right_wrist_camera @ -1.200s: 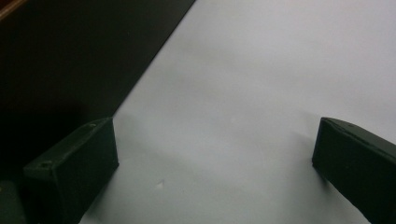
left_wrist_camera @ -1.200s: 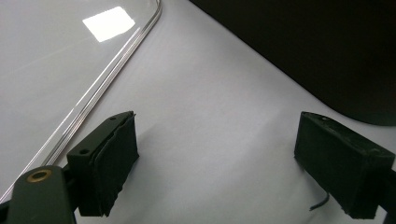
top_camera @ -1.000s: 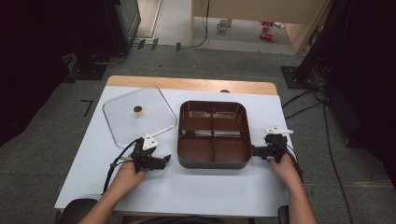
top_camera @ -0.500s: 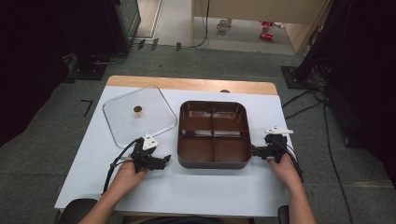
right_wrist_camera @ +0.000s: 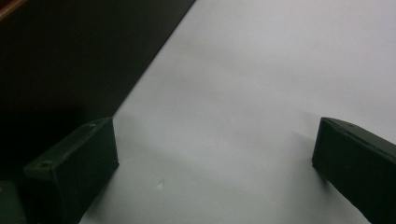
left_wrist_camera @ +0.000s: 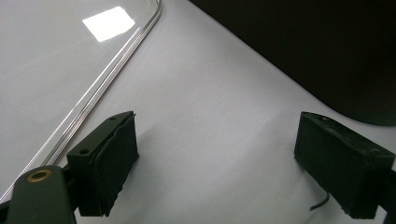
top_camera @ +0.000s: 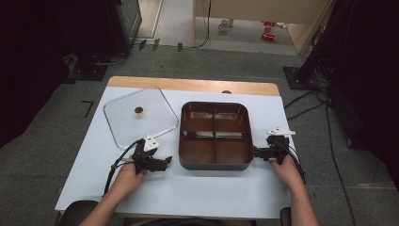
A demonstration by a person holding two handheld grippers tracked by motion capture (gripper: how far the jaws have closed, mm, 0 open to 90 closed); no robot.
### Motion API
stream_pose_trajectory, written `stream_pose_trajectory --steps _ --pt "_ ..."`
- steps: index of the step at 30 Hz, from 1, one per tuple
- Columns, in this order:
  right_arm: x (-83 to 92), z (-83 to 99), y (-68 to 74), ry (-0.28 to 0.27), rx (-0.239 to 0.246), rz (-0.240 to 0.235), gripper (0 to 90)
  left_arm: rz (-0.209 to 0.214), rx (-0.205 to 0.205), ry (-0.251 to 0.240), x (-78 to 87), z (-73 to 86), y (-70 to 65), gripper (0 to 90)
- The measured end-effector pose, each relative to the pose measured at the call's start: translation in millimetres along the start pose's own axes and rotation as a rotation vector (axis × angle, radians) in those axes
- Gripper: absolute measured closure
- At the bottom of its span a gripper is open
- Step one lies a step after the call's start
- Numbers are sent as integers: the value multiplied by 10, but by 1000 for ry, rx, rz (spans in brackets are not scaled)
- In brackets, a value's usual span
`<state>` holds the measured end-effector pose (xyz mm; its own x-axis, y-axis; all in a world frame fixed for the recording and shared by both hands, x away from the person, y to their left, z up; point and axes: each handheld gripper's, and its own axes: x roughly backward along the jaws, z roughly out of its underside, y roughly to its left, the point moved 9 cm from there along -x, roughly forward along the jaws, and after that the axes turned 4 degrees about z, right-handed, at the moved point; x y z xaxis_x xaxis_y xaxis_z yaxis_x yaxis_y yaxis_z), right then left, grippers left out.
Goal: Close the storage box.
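My left tongs [top_camera: 164,161] rest on the white table [top_camera: 94,155] near its front edge, with the jaws wide apart and nothing between them. They sit just left of the brown pot [top_camera: 215,134], and the glass lid [top_camera: 139,116] lies flat toward the table's back left corner. My right tongs [top_camera: 257,151] are wide apart too, holding nothing, right beside the pot's right front corner.
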<state>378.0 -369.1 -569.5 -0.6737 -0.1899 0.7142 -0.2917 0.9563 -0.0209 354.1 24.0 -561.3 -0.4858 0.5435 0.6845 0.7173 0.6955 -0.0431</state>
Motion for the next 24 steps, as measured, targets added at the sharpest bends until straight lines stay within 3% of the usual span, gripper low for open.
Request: stream_pose_trajectory --steps 12,24 --pt "0 0 0 0 0 0 0 2 3 8 2 -1 3 134" --pt "0 0 1 0 -1 0 0 -11 19 94 -3 -34 -2 137"
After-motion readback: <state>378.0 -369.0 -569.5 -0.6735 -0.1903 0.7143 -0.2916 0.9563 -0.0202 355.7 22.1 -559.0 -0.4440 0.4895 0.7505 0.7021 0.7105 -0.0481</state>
